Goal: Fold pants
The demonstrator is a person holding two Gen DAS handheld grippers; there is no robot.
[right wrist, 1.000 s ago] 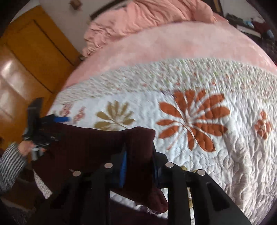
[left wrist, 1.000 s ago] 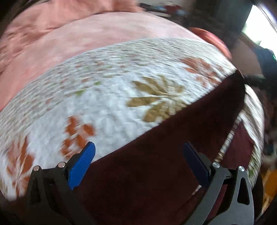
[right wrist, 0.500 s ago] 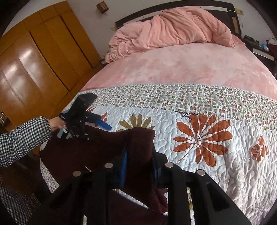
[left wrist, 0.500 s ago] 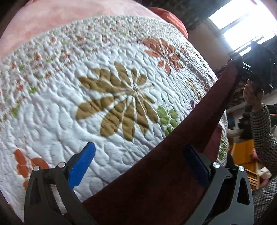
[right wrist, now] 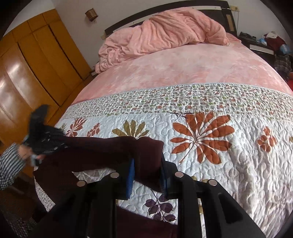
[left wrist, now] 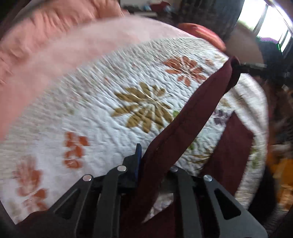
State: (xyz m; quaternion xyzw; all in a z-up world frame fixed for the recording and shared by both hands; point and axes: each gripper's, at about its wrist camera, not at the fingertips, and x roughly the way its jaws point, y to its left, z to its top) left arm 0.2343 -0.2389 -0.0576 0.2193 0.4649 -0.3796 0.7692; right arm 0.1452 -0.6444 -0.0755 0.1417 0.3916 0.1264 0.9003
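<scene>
Surface: a bed point(right wrist: 183, 73) with a pink sheet, its near half covered by a white quilt point(right wrist: 238, 164) printed with orange, olive and purple leaf motifs and edged by a small-floral band. A crumpled pink duvet point(right wrist: 164, 33) lies heaped against the dark headboard point(right wrist: 164, 9). A wooden wardrobe point(right wrist: 27, 64) stands along the side of the room seen at the left of the right wrist view; a cluttered nightstand point(right wrist: 260, 44) sits beside the head of the bed. The left wrist view is motion-blurred; a bright window point(left wrist: 265, 22) shows at its upper right.

Task item: the dark maroon pants point(right wrist: 95, 153) are held above the near edge of the quilt, one edge stretched taut between the two grippers, the rest hanging toward the foot of the bed.

Right gripper point(right wrist: 146, 174): fingers closed on a bunched fold of the pants, fabric filling the gap between the blue pads.

Left gripper point(left wrist: 146, 164): fingers drawn in, pinching the pants; a taut maroon band runs from them up to the right gripper at the upper right of that view.
</scene>
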